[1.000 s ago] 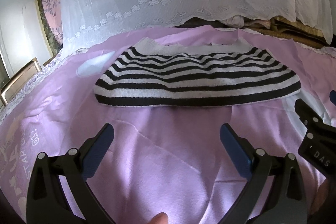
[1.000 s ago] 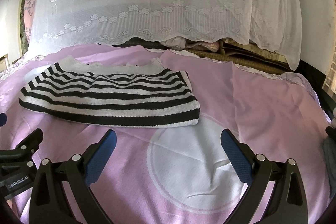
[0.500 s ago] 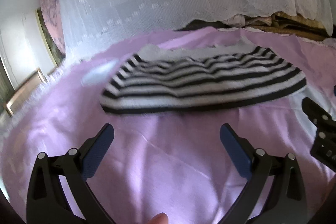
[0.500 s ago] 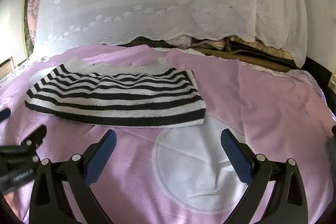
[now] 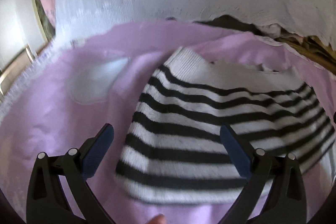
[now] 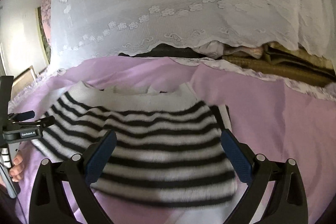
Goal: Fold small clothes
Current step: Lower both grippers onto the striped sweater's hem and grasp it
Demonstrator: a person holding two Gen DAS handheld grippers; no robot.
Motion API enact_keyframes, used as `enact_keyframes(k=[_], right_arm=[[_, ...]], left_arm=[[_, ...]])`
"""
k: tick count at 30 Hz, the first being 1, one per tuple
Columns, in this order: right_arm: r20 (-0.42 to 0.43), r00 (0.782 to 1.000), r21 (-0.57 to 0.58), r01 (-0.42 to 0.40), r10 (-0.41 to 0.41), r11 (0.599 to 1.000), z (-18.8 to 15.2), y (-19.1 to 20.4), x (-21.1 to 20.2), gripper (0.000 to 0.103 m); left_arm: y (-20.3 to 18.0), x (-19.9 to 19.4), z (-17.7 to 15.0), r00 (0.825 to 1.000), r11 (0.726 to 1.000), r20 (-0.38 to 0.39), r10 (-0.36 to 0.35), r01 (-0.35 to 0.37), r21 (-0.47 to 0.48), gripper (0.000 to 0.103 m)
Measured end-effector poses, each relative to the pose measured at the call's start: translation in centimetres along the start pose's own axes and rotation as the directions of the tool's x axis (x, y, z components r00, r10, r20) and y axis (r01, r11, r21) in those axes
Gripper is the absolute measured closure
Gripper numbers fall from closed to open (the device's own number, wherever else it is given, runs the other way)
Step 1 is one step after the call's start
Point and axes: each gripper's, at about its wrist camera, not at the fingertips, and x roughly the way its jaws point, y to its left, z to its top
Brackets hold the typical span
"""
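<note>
A black-and-white striped knit top (image 5: 210, 123) lies folded flat on the pink bedsheet (image 5: 69, 123). My left gripper (image 5: 166, 135) is open, hovering over the top's left end, its fingers astride the left edge. In the right wrist view the same top (image 6: 151, 140) fills the middle. My right gripper (image 6: 168, 140) is open over the top's right half, its right finger near the right edge. The left gripper (image 6: 31, 119) shows at the left of that view, over the top's left edge.
A white lace net (image 6: 178, 3) hangs across the back of the bed. Folded blankets (image 6: 294, 64) are stacked behind it at the right. A white round print (image 5: 98, 81) marks the sheet left of the top. A wall and wooden frame (image 5: 25, 51) stand at the left.
Both grippers have moved forward and down from in front of the top to right over it. The top has not moved. Both stay open.
</note>
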Motion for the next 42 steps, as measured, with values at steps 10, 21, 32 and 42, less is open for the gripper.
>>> enact_keyframes(k=[10, 21, 32, 42], right_arm=[[-0.13, 0.986, 0.001, 0.105, -0.104, 0.995, 0.8, -1.7, 7.3, 0.008], [-0.142, 0.984, -0.054, 0.102, -0.109, 0.993, -0.1, -0.7, 8.7, 0.024], [-0.109, 0.989, -0.105, 0.092, -0.103, 0.99, -0.4, 0.3, 8.0, 0.043], [-0.065, 0.99, -0.219, 0.107, -0.124, 0.97, -1.1, 2.9, 7.1, 0.092]], left_arm=[[-0.1, 3.5, -0.5, 0.996, 0.997, -0.025, -0.082, 0.082, -0.01, 0.023], [-1.2, 2.9, -0.8, 0.999, 0.998, 0.019, -0.038, 0.037, 0.054, 0.03], [-1.7, 2.5, -1.0, 0.999, 0.996, 0.046, -0.015, 0.011, 0.088, 0.036], [-1.6, 2.0, -1.1, 0.997, 0.996, 0.069, -0.019, 0.013, 0.088, 0.048]])
